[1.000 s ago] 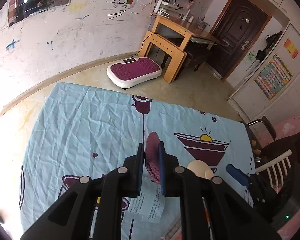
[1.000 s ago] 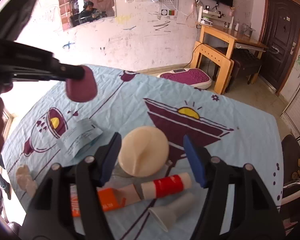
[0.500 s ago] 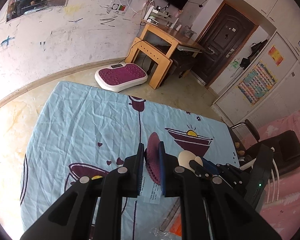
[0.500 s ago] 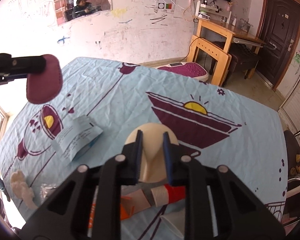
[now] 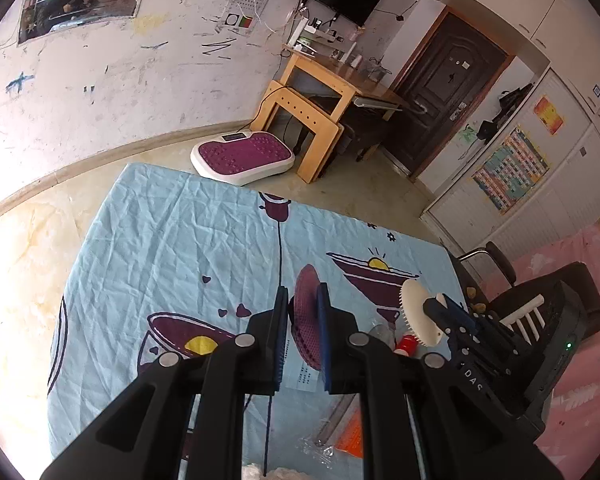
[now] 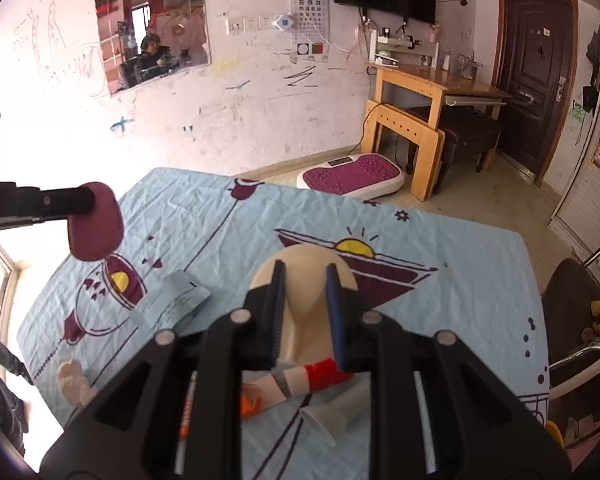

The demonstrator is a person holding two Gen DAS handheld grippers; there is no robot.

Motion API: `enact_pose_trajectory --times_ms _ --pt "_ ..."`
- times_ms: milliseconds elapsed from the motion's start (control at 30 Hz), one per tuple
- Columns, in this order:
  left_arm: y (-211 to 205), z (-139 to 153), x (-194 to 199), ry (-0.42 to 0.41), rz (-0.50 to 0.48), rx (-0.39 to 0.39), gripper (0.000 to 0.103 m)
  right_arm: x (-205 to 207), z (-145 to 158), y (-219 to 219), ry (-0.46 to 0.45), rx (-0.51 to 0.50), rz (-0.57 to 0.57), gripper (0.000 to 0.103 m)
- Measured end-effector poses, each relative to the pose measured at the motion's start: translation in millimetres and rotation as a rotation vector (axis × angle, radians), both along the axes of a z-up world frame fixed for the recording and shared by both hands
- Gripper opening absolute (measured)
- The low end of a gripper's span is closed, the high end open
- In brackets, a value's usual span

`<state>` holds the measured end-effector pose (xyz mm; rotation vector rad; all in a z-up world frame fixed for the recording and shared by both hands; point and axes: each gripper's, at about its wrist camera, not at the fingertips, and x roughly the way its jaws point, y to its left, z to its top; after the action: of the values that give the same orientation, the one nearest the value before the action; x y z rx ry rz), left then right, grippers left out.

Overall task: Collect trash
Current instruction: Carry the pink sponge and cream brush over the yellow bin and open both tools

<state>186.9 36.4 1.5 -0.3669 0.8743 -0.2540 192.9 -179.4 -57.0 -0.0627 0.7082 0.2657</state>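
while each gripper clamps a brush

Round maroon bristled pad [image 5: 305, 322] held upright on edge, cream round brush [image 5: 418, 314] at its 3 o'clock, lifted above orange-red tube [image 6: 300, 380], paper slip [image 6: 172, 306] flat at 9 o'clock

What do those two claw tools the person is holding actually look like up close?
Both look alike. The left gripper and the right gripper are matte black plastic, each forking into two angular arms with round silver screws at the joints. Their fingers end in flat blue ribbed pads. The right one carries white lettering and a small green light on its body.
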Motion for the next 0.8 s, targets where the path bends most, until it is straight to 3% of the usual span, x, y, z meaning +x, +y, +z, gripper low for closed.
enact_pose_trajectory --times_ms 233,467,600,800 --pt "-34.7 16.2 -12.6 -0.026 -0.049 0.017 0.010 -34.4 13.3 -64.3 -0.050 0.058 -0.107 0.019" --pt "-104.6 31.8 -30.8 -0.052 -0.166 0.021 0.010 -85.5 12.3 -156.3 -0.073 0.115 -0.268 0.019" --pt "-155.8 33.7 -45.5 -0.059 -0.251 0.036 0.010 -123.0 -3.1 -212.0 -0.066 0.123 -0.376 0.019" --pt "-237.4 30.1 -66.4 -0.047 -0.380 0.060 0.010 -157.2 -51.7 -287.7 0.005 0.198 -0.509 0.019"
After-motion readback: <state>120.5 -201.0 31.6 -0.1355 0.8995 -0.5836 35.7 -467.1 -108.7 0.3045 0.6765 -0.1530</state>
